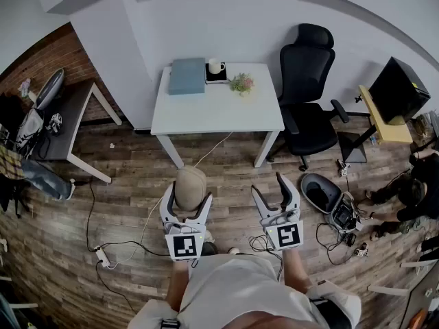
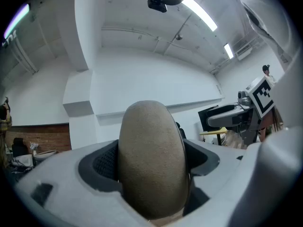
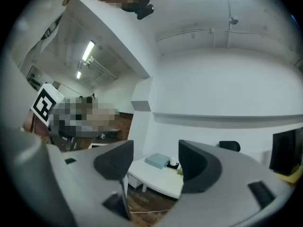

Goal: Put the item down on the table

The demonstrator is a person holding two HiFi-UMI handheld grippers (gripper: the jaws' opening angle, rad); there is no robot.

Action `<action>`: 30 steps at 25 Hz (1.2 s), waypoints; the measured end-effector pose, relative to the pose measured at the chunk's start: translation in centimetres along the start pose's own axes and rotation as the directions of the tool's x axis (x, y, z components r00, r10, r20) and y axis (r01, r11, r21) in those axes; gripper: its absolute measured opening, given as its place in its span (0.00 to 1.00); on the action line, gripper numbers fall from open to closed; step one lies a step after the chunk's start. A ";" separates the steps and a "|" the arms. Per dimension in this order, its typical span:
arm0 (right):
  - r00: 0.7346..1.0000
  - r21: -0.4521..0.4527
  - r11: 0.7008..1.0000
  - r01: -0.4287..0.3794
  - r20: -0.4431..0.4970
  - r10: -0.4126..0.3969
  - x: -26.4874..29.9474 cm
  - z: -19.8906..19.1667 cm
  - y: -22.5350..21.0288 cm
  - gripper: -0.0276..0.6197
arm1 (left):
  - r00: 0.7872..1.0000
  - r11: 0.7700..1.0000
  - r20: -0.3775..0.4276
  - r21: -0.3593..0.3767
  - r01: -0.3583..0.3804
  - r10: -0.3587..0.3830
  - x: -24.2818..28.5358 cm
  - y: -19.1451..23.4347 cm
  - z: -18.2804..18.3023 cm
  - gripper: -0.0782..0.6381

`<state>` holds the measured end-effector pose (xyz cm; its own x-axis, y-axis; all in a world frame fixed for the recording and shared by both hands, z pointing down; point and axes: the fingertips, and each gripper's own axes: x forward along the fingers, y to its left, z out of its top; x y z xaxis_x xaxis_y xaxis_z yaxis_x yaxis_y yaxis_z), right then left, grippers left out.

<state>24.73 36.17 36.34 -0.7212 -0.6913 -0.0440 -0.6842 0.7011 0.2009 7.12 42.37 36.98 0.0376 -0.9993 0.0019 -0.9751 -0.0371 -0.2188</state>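
Note:
My left gripper is shut on a tan, rounded, suede-like item, held above the wooden floor some way short of the white table. In the left gripper view the item stands upright between the dark pads and fills the middle. My right gripper is beside it at the same height, open, with nothing between its fingers. The white table shows beyond those jaws.
On the table's far side lie a grey-blue box, a white mug and a small plant. A black office chair stands to its right, a grey desk to its left. Cables and a power strip lie on the floor.

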 end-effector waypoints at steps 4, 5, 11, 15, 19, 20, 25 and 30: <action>1.000 -0.005 1.000 -0.009 0.020 0.009 -1.7 0.1 -0.6 0.49 | 1.000 1.000 0.013 -0.014 -0.008 0.008 -0.9 -2.0 0.4 0.68; 1.000 -0.003 1.000 -0.007 0.024 0.007 -2.1 0.1 -0.8 0.48 | 1.000 1.000 0.017 -0.010 -0.007 0.007 -1.1 -2.3 0.4 0.68; 1.000 0.038 0.999 -0.006 0.019 0.005 -3.1 -0.9 -1.4 0.49 | 0.999 0.999 0.033 0.041 -0.010 0.009 -1.9 -3.5 0.8 0.68; 0.999 0.047 0.999 -0.026 0.023 0.025 -3.2 -1.2 -1.0 0.49 | 1.000 1.000 0.016 0.007 -0.023 0.023 -2.0 -3.9 1.0 0.68; 0.999 0.060 0.997 -0.044 0.013 0.044 -2.7 -1.7 -0.8 0.49 | 1.000 0.999 0.016 0.027 -0.021 0.021 -1.4 -4.0 0.5 0.68; 0.999 0.059 0.997 -0.047 0.008 0.047 -2.4 -1.8 -0.7 0.49 | 1.000 0.999 0.017 0.029 -0.022 0.021 -1.3 -3.9 0.3 0.68; 0.999 0.050 0.997 -0.051 -0.002 0.052 -0.6 -2.1 -0.7 0.49 | 0.999 0.999 0.016 0.013 -0.029 0.029 0.2 -2.6 -0.1 0.68; 1.000 0.052 0.998 -0.027 -0.013 0.028 1.9 -2.6 -1.3 0.49 | 1.000 1.000 0.024 0.015 -0.013 0.013 2.6 -0.8 -0.6 0.68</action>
<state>24.50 33.51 38.60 -0.7383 -0.6739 -0.0258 -0.6693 0.7275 0.1510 7.91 39.77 37.75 0.0301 -0.9993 -0.0241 -0.9722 -0.0236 -0.2330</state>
